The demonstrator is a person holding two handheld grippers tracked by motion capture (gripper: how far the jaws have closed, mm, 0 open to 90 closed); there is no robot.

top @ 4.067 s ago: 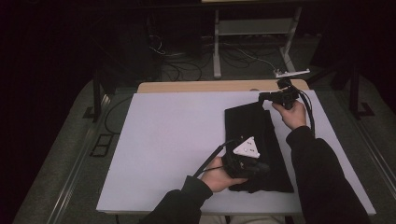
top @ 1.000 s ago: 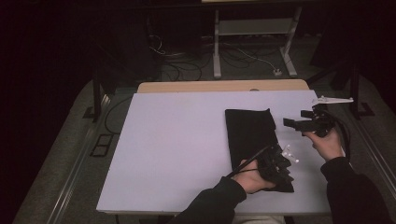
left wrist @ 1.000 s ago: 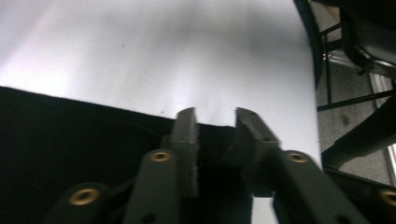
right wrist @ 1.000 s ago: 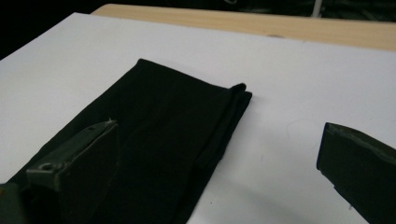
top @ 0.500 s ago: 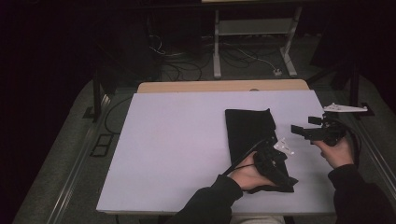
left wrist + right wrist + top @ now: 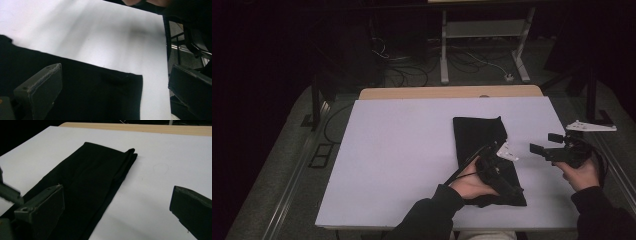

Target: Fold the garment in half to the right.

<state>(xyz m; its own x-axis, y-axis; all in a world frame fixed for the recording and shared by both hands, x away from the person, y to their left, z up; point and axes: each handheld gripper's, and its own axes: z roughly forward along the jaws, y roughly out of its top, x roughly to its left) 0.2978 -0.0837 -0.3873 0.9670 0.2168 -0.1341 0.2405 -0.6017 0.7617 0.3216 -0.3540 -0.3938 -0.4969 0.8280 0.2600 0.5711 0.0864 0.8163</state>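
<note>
A black cloth (image 6: 478, 137), folded into a long strip, lies on the white table (image 6: 402, 150) right of centre. My left gripper (image 6: 502, 177) hovers low over the strip's near half with its jaws spread wide. In the left gripper view, the left gripper (image 6: 115, 72) looks down on the black cloth (image 6: 87, 95) and its square corner. My right gripper (image 6: 546, 143) is held off the cloth's right side, open and empty. In the right gripper view, the right gripper (image 6: 117, 188) faces along the black cloth (image 6: 97, 177).
A bare wooden strip (image 6: 452, 92) runs along the table's far edge. Beyond it stand a metal rack (image 6: 484, 30) and floor cables (image 6: 402, 65). The table's right edge (image 6: 569, 150) lies just under my right hand.
My right gripper has left the cloth's far right corner and come back toward the near right, off the cloth. My left gripper has turned and shifted slightly on the cloth's near half.
</note>
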